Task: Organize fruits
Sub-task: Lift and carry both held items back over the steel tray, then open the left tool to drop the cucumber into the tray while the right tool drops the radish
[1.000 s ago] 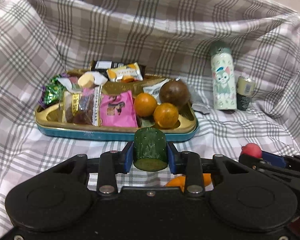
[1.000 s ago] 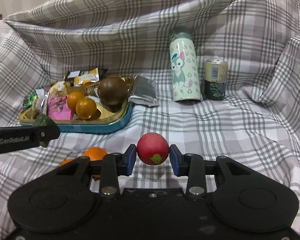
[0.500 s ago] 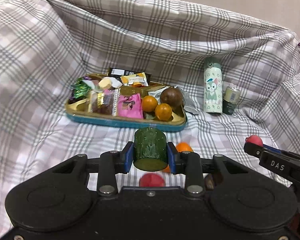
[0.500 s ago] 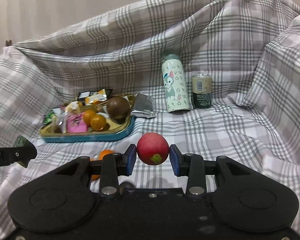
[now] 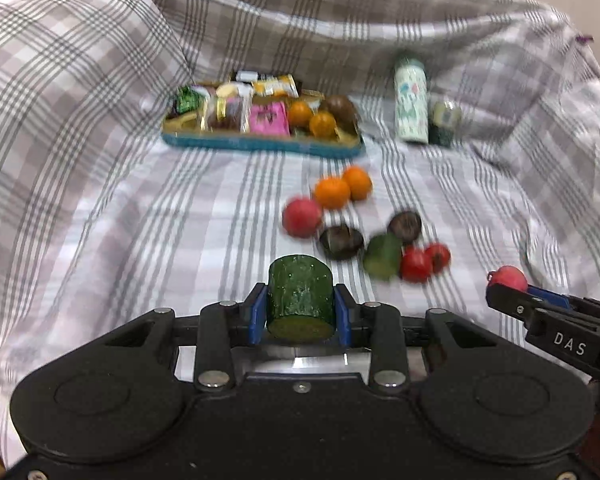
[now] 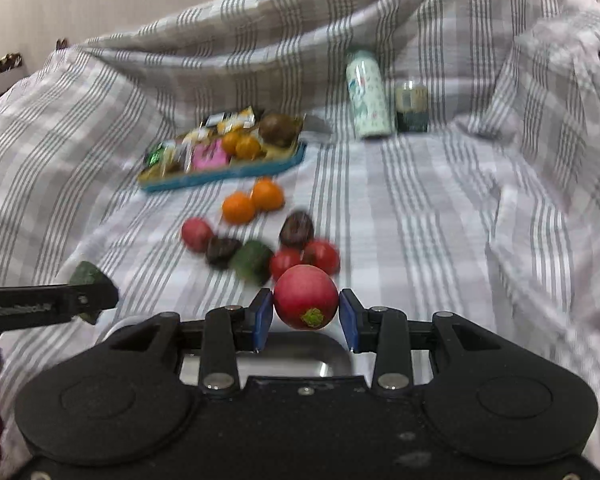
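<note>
Two pieces are held clear of the grey checked cloth [image 5: 100, 208]: a dark green cut cucumber cylinder [image 5: 301, 297] is clamped between the closed-in blue pads of the left gripper [image 5: 300, 314], and a round red radish-like fruit [image 6: 306, 297] is pinched likewise by the right gripper [image 6: 306, 318]. The remaining loose fruits [image 5: 340, 216] are left scattered on the cloth, well short of the blue-rimmed gold tray [image 5: 260, 142], which is already crowded with snack packets [image 5: 236, 110]. A slip of the round fruit is judged possible, since it is gripped at two narrow points only, and a roll-off may be caused by setting either piece on the crowded tray.
</note>
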Available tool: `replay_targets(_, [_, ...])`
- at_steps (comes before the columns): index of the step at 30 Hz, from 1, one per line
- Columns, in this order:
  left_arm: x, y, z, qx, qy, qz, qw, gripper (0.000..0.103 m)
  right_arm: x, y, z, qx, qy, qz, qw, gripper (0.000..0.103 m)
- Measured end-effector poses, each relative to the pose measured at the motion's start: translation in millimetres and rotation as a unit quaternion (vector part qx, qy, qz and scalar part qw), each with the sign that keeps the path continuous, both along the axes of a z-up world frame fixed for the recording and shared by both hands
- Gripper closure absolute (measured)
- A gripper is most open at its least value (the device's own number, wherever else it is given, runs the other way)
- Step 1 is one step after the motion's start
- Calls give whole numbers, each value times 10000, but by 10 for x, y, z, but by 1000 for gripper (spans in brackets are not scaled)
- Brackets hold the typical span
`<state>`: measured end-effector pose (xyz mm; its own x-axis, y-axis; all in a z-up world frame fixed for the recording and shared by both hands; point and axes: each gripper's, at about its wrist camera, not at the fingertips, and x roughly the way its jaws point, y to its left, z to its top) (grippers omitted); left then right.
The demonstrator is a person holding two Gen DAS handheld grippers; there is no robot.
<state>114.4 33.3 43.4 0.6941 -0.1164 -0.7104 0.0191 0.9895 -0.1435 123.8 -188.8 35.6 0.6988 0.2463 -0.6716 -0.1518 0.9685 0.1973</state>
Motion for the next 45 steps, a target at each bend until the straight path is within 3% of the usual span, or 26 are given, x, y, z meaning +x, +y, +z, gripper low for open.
replay_targets(4, [-194, -68, -132, 70, 269, -76, 9996, 60, -214, 46, -115, 91, 408, 146, 9990, 65])
replay_targets(14, [-416, -118, -370, 129, 641, -22, 9979, 60, -419, 140, -346, -237, 783, 245, 9963, 65])
replay_targets(25, [-472, -174, -388, 300, 587, -81, 9978, 59, -404, 109, -423, -229, 913, 171, 9954, 64])
replay_targets(32, [-527, -169, -348, 356, 493, -44, 9981, 59, -432, 110, -327, -126, 643, 149, 9977, 64])
replay_targets(45, [-462, 41, -193, 347, -142, 576, 9976, 59, -436, 80, -279, -59, 484, 62, 9988, 64])
